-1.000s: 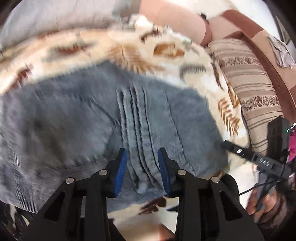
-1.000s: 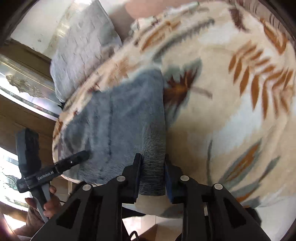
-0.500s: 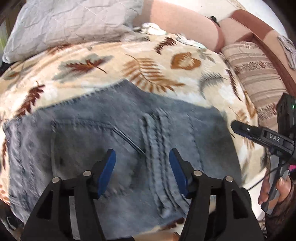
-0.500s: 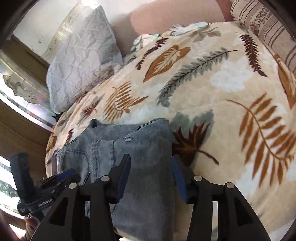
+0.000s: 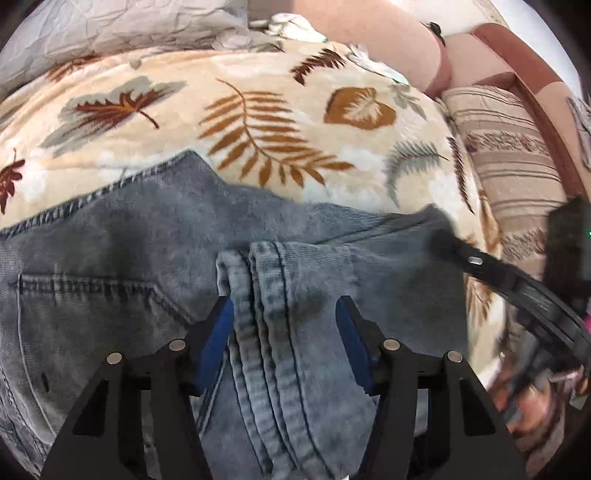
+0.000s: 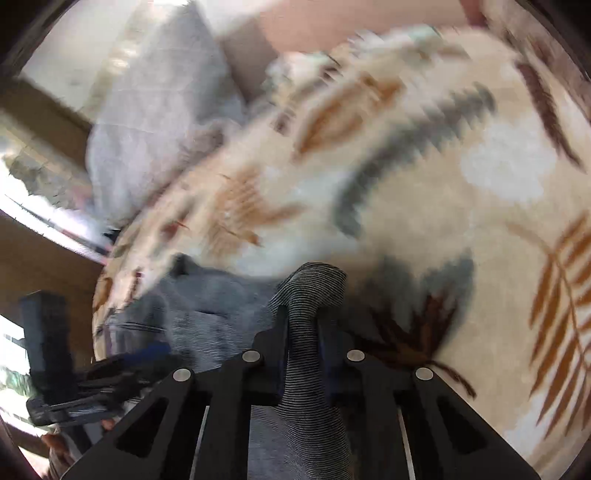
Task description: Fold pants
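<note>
Grey-blue denim pants [image 5: 110,258] lie folded on a leaf-patterned blanket [image 5: 258,122]. My left gripper [image 5: 284,332] hangs low over them. Its jaws are closing, with the bunched seam ridge [image 5: 255,295] between the blue pads and against the left one; the right pad stands clear of it. In the right wrist view my right gripper [image 6: 303,325] is closing on a raised fold of the pants [image 6: 314,288] at their right edge, and the pads press on it. The right gripper's fingers [image 5: 480,266] also show at the pants' right end in the left wrist view.
A grey quilted pillow [image 5: 110,22] lies at the blanket's far left. A striped cushion [image 5: 517,158] and a brown sofa edge are on the right. A person's hand [image 5: 524,402] holds the right gripper. The left gripper's body [image 6: 110,369] shows at the lower left.
The right gripper let go, stood open over the pants' edge, then shut on a fold. The left gripper opened wide, shifted along the pants, came lower, and its jaws narrowed slightly.
</note>
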`<move>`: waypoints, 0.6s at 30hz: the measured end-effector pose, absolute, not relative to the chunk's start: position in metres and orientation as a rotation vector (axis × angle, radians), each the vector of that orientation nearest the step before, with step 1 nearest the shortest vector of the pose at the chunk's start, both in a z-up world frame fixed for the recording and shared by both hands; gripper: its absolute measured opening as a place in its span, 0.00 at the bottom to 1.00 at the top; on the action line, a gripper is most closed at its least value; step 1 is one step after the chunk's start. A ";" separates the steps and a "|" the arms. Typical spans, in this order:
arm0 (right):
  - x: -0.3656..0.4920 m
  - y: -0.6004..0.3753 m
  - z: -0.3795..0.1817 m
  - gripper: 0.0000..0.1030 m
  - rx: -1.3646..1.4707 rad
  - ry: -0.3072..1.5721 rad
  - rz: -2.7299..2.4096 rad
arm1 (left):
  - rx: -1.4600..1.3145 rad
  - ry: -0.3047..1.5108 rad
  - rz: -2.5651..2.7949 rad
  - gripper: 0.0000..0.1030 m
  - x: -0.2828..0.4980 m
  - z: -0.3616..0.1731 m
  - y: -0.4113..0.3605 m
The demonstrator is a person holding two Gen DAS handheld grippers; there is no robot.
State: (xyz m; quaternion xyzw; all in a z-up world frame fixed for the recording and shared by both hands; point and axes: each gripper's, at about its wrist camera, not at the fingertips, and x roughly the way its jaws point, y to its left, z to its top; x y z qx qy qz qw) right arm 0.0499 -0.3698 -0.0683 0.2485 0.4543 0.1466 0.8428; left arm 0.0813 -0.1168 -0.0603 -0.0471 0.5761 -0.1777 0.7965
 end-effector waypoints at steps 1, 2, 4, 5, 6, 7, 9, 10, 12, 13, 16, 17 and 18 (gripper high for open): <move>0.049 -0.368 -0.064 0.13 0.503 0.943 0.302 | -0.071 1.249 -0.344 0.51 0.086 -0.067 -0.120; 0.052 -0.367 -0.067 0.13 0.475 0.956 0.285 | -0.048 1.270 -0.317 0.48 0.091 -0.074 -0.123; 0.063 -0.366 -0.088 0.13 0.407 1.044 0.221 | -0.045 1.269 -0.306 0.48 0.093 -0.076 -0.125; 0.064 -0.366 -0.095 0.15 0.397 1.069 0.210 | -0.050 1.265 -0.316 0.48 0.092 -0.072 -0.124; 0.063 -0.368 -0.100 0.17 0.411 1.076 0.205 | -0.055 1.263 -0.328 0.48 0.091 -0.069 -0.122; 0.060 -0.371 -0.099 0.21 0.442 1.059 0.208 | -0.066 1.260 -0.346 0.48 0.090 -0.066 -0.118; 0.053 -0.379 -0.093 0.21 0.501 1.037 0.220 | -0.095 1.268 -0.374 0.48 0.085 -0.061 -0.108; 0.047 -0.382 -0.087 0.21 0.515 1.026 0.221 | -0.109 1.281 -0.389 0.49 0.082 -0.059 -0.102; 0.032 -0.387 -0.075 0.22 0.539 1.005 0.242 | -0.156 1.298 -0.438 0.52 0.073 -0.054 -0.090; 0.025 -0.389 -0.071 0.22 0.562 0.997 0.260 | -0.179 1.306 -0.462 0.55 0.065 -0.051 -0.083; -0.010 -0.386 -0.058 0.30 0.644 0.994 0.361 | -0.195 1.329 -0.509 0.59 0.044 -0.049 -0.075; -0.026 -0.379 -0.055 0.38 0.667 1.005 0.406 | -0.195 1.337 -0.518 0.60 0.038 -0.049 -0.073; -0.038 -0.373 -0.055 0.45 0.691 1.020 0.440 | -0.197 1.348 -0.525 0.60 0.033 -0.051 -0.073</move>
